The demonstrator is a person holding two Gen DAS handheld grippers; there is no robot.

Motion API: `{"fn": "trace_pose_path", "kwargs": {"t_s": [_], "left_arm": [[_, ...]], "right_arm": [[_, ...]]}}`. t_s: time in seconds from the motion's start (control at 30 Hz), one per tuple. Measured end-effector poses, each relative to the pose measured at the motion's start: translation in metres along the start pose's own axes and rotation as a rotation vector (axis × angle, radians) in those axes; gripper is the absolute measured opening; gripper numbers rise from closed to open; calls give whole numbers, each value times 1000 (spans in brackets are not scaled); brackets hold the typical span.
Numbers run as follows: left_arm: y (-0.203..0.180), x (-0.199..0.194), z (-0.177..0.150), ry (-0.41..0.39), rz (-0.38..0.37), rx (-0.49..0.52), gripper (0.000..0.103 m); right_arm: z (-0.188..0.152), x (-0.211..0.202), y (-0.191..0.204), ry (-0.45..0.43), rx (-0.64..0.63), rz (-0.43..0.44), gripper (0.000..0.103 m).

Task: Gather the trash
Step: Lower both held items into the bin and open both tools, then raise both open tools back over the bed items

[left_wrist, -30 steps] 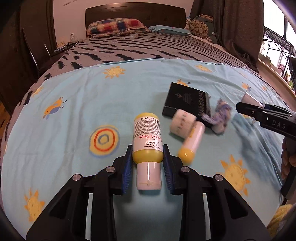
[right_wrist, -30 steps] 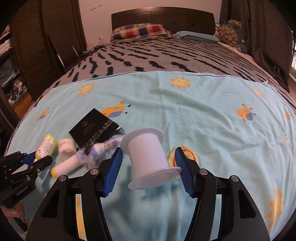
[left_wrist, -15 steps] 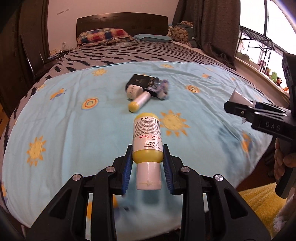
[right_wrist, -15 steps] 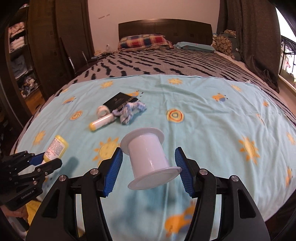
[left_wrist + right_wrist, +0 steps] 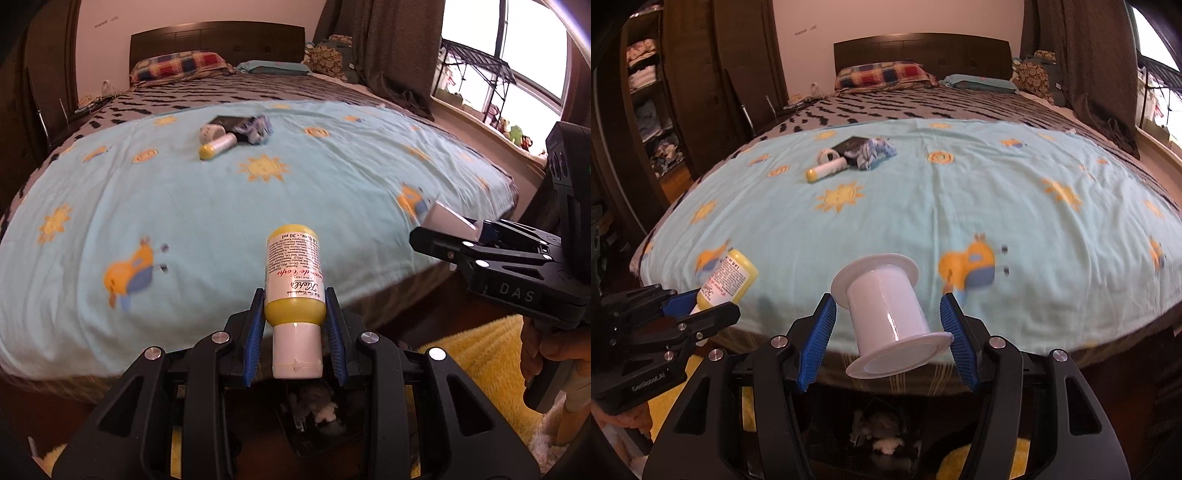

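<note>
My left gripper (image 5: 294, 314) is shut on a yellow and white lotion bottle (image 5: 294, 280) and holds it in the air off the foot of the bed; it also shows in the right wrist view (image 5: 726, 280). My right gripper (image 5: 888, 317) is shut on a white plastic spool (image 5: 888, 314), seen at the right in the left wrist view (image 5: 448, 221). On the light blue blanket (image 5: 923, 206) lie a black box (image 5: 851, 144), a white roll (image 5: 827, 155), a white tube with a yellow cap (image 5: 827, 171) and a blue and white crumpled cloth (image 5: 873, 151).
A dark bin (image 5: 882, 435) holding crumpled waste sits on the floor below both grippers, beside a yellow rug (image 5: 491, 365). A wardrobe with shelves (image 5: 653, 110) stands left of the bed. A window and rack (image 5: 476, 77) are on the right.
Both grippers have pulled back from the bed toward its foot, each keeping its object. The items on the blanket now look farther away, and the bin has come into view below.
</note>
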State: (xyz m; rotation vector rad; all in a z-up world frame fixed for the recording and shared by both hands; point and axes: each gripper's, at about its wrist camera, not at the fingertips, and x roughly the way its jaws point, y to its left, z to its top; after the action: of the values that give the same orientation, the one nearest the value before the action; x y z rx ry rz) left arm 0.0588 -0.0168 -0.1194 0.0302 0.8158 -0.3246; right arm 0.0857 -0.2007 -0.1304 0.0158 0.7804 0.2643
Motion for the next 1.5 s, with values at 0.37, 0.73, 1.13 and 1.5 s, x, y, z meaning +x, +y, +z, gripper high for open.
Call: {"fn": "trace_pose_path", "kwargs": {"t_s": [0.37, 0.73, 1.13, 1.5], "left_arm": [[-10, 44, -64, 128, -13, -14, 29], [-12, 94, -109, 254, -67, -38, 29], [-14, 114, -120, 327, -85, -50, 30], [-15, 109, -117, 317, -39, -36, 52]], "right_arm": [[-71, 33, -7, 142, 76, -9, 60], [-110, 74, -9, 261, 108, -6, 60], [-129, 96, -15, 335, 148, 2, 61], [-116, 98, -53, 308, 196, -13, 75]]}}
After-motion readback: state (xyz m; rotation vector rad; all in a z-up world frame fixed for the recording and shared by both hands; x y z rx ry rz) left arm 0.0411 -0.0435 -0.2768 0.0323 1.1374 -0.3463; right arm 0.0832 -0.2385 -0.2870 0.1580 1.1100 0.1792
